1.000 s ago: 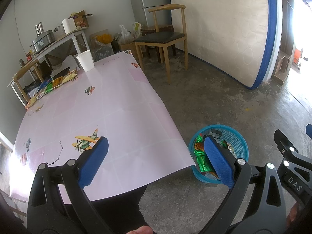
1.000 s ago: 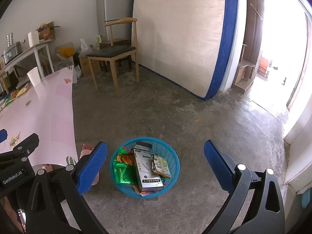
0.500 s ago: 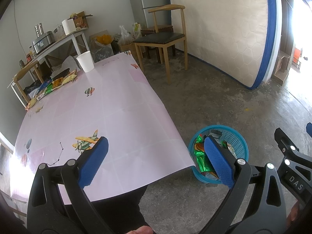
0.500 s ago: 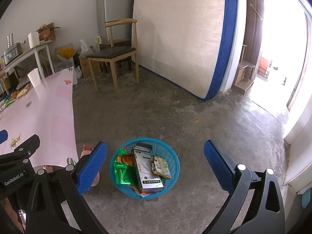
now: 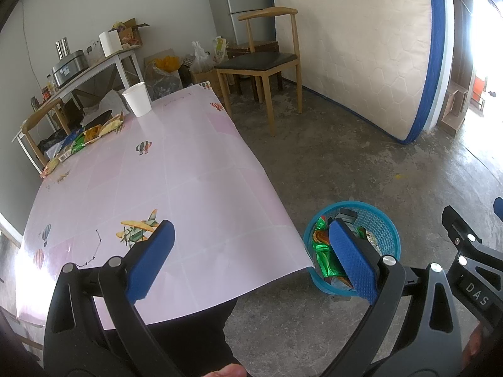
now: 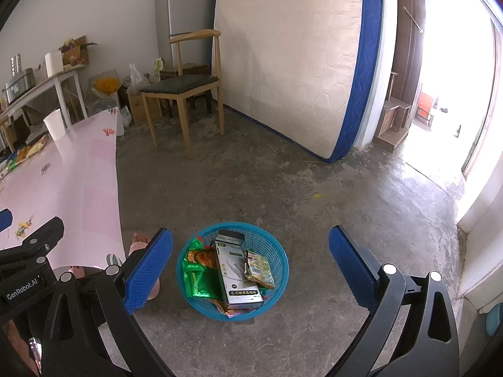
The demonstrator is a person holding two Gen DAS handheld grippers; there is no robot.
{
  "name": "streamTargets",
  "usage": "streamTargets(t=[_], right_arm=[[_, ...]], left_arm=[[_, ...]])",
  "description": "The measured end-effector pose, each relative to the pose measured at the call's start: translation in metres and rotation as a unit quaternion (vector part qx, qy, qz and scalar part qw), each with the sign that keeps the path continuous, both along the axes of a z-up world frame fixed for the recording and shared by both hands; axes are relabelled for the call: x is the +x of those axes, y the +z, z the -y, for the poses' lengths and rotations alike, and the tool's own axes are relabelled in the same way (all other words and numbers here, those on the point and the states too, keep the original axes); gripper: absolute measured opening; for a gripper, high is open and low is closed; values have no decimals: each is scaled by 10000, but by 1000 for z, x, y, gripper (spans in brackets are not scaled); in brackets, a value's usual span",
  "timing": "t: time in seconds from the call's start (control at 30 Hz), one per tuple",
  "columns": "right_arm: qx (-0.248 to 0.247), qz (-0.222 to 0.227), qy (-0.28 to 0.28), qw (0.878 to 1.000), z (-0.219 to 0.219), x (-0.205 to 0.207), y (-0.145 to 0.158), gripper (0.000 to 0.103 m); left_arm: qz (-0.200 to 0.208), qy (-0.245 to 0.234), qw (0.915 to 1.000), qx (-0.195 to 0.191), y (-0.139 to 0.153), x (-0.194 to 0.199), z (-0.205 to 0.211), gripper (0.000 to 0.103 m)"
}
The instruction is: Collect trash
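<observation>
A blue plastic basket (image 6: 276, 253) stands on the concrete floor, holding a white box (image 6: 237, 271), green foil wrappers (image 6: 196, 279) and a snack packet (image 6: 259, 268). My right gripper (image 6: 250, 271) hangs open above it with nothing between its fingers. My left gripper (image 5: 251, 259) is also open and empty, over the near corner of the pink table (image 5: 176, 176). The basket (image 5: 382, 226) shows behind its right finger. Snack wrappers (image 5: 85, 136) lie along the table's far left edge beside a white paper cup (image 5: 137, 99).
A wooden chair (image 6: 184, 88) stands beyond the table's far end. A mattress (image 6: 292, 62) leans on the wall. A side table (image 5: 94, 62) with boxes and bags is at the back. A person's bare foot (image 6: 140, 242) rests near the basket.
Both views have barely shifted; the grippers stay open and the basket's contents look the same.
</observation>
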State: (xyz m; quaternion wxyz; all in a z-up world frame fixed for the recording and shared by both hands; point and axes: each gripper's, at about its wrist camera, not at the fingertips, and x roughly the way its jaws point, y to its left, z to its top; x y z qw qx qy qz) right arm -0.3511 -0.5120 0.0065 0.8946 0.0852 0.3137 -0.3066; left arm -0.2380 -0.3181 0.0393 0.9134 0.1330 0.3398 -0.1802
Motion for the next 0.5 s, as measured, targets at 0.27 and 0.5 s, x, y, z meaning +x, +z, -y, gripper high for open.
streamTargets(t=[0.27, 0.5], right_arm=[[-1, 6, 2, 10000, 1, 0, 2, 97], [-5, -8, 0, 10000, 1, 0, 2, 97]], left_arm=[[1, 3, 10000, 4, 0, 0, -1, 95], [3, -2, 10000, 10, 0, 0, 1, 95]])
